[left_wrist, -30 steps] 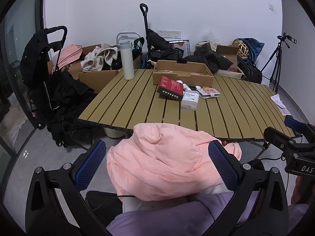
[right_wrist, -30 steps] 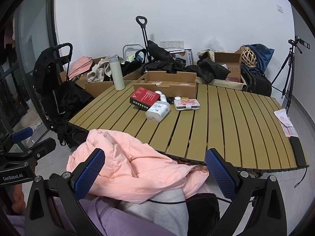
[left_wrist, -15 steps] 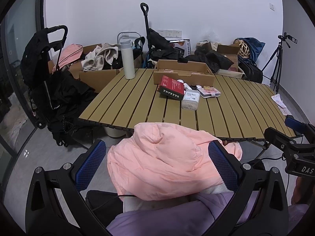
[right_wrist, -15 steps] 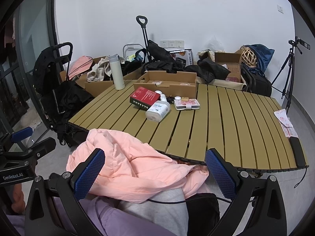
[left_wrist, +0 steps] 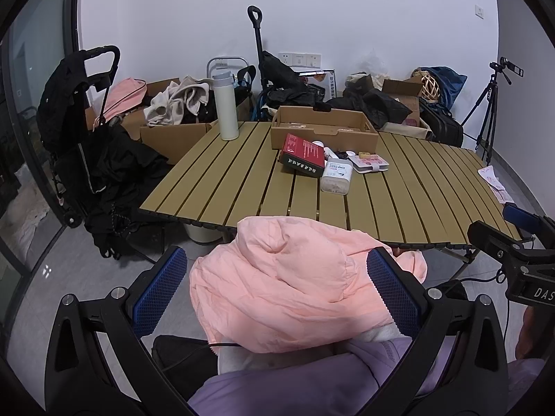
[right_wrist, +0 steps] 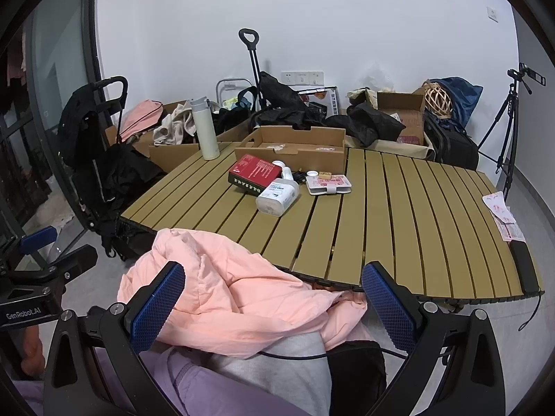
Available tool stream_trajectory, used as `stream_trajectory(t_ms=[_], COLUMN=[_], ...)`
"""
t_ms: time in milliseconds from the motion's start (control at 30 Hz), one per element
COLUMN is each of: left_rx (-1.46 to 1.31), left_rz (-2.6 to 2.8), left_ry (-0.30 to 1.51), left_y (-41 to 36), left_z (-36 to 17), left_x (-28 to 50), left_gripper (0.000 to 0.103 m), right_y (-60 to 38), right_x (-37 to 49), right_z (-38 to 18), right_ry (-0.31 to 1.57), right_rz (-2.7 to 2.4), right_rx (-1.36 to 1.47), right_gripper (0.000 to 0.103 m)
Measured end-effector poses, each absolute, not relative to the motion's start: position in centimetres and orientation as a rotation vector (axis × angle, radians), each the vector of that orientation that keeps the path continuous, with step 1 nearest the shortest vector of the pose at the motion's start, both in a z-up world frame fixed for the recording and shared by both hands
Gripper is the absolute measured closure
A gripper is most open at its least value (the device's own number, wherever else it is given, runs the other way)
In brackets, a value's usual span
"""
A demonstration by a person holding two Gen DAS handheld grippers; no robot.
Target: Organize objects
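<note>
- My left gripper [left_wrist: 277,293] is spread wide, grasping nothing, low in the frame over the pink jacket [left_wrist: 295,284].
- My right gripper [right_wrist: 274,303] is likewise released.
- The red box [right_wrist: 255,170], bottle [right_wrist: 277,196] and wallet [right_wrist: 327,184] lie mid-frame on the slatted table [right_wrist: 399,215].

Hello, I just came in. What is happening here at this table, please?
A seated person holds a hand-held gripper in each hand, facing a slatted table. Both the left hand-held gripper and the right hand-held gripper are open and hold nothing. A pink jacket lies in the person's lap at the table's near edge. On the table a red box, a lying white bottle, a pink wallet and a white flask sit untouched beside an open cardboard box. Organizing has not visibly begun.
</note>
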State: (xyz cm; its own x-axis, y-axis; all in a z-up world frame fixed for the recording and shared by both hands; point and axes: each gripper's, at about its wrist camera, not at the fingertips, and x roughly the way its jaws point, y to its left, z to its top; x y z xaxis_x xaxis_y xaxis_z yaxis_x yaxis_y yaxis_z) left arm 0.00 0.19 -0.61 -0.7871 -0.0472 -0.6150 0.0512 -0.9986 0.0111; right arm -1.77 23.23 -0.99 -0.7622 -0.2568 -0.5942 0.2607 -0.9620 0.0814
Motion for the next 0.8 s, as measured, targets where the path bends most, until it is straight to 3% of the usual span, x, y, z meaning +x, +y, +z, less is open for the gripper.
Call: stream_trajectory(t_ms=[333, 500, 633, 800], left_rx=[0.960, 0.829, 0.984, 1.079], left_rz=[-2.965, -3.026, -3.055, -2.981], left_ry=[-0.010, 0.025, -0.041, -0.145], left_y=[0.2, -1.0, -1.0, -0.8], left_z=[-0.5, -0.9, -3.4, -5.8], left_x=[-0.2, -2.1, -5.5, -10.9], left_gripper=[0.000, 0.000, 0.000, 0.000], right_y=[23.2, 23.2, 21.5, 20.9], right_x=[-2.2, -3.1, -6.9, -13.3], right_z=[-1.2, -2.8, -7.1, -11.9], right_ry=[0.053, 0.105, 0.176, 0.096], right_rz=[-2.731, -2.715, -2.595, -2.490], right_rx=[0.880, 0.649, 0.924, 1.279], right_gripper=[0.000, 0.000, 0.000, 0.000])
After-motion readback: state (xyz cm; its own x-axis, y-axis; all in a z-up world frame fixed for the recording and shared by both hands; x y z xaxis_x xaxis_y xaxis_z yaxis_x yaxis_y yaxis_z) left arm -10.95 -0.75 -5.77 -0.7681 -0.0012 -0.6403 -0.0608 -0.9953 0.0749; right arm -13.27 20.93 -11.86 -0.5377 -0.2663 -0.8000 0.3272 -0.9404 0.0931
